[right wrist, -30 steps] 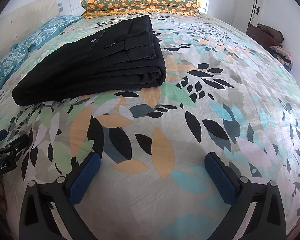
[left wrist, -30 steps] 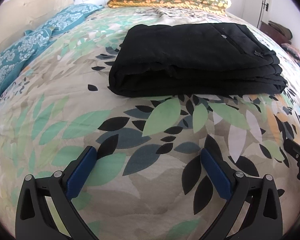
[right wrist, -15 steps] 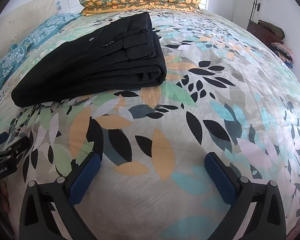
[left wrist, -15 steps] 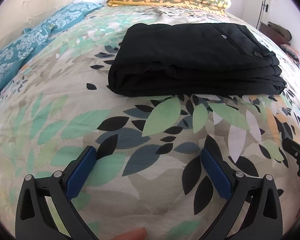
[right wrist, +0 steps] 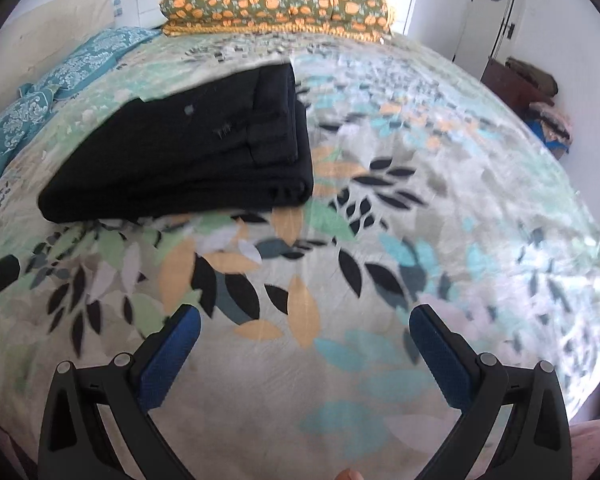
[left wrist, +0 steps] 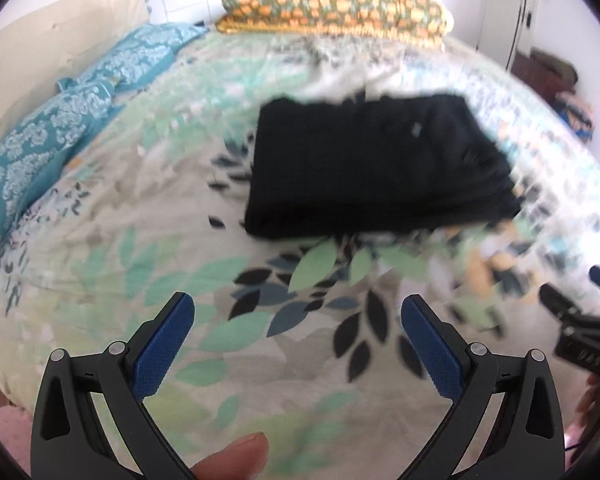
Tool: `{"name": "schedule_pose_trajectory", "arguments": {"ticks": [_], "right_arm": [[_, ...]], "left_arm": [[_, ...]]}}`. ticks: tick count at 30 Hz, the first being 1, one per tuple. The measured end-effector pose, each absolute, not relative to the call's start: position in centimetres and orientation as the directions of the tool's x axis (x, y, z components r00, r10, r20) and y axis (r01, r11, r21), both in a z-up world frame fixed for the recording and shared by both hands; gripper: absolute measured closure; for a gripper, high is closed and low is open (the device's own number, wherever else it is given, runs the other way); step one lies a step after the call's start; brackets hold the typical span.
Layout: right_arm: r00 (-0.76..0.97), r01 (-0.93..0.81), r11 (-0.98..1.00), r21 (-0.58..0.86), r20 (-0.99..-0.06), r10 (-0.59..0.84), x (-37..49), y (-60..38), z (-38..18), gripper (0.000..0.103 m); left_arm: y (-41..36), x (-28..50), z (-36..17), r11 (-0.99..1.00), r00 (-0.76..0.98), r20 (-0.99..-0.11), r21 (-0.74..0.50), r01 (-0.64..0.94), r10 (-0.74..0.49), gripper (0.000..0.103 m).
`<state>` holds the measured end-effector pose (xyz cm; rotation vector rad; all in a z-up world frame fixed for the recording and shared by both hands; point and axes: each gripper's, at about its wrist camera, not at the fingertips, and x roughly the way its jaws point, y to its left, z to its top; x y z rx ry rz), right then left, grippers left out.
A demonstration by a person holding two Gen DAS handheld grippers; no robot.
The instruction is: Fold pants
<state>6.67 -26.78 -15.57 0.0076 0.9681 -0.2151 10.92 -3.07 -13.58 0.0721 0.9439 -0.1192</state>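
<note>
Left wrist view: the folded black pants (left wrist: 376, 164) lie flat mid-bed (left wrist: 100, 264), long axis running left to right, the thick folded edge facing the camera. The left gripper (left wrist: 296, 332) is spread wide and holds nothing, hovering over bare bedspread well short of them.

Right wrist view: the pants (right wrist: 188, 160) sit up and left, their long axis slanting toward the orange-patterned pillow (right wrist: 276, 4). The right gripper (right wrist: 304, 344) is released, empty, with broad open bedspread to its right.

Folded black pants (right wrist: 188, 160) on leaf-print bedspread (right wrist: 440, 208), wide-spread empty right tool (right wrist: 304, 332) well apart.
</note>
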Motion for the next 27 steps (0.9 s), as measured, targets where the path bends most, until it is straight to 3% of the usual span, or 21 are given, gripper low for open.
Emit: {"name": "schedule_pose_trajectory", "arguments": {"ticks": [8, 13, 27], "right_arm": [[0.630, 0.192, 0.981, -0.028, -0.763, -0.145, 3.8, -24.7, -5.7, 0.000], [0.696, 0.180, 0.983, -0.039, -0.701, -0.156, 1.5, -22.8, -1.3, 0.000], [0.706, 0.148, 0.988, -0.035, -0.696, -0.130, -0.5, -20.5, 1.0, 0.000]], "left_arm": [[-2.3, 8.9, -5.7, 0.998, 0.647, -0.762, 0.015, 0.063, -0.030, 0.000], [-1.7, 6.9, -2.7, 0.995, 0.665, -0.742, -0.043, 0.089, -0.091, 0.000], [-1.4, 3.5, 0.4, 0.996, 0.694, -0.720, 0.050, 0.080, -0.019, 0.000]]}}
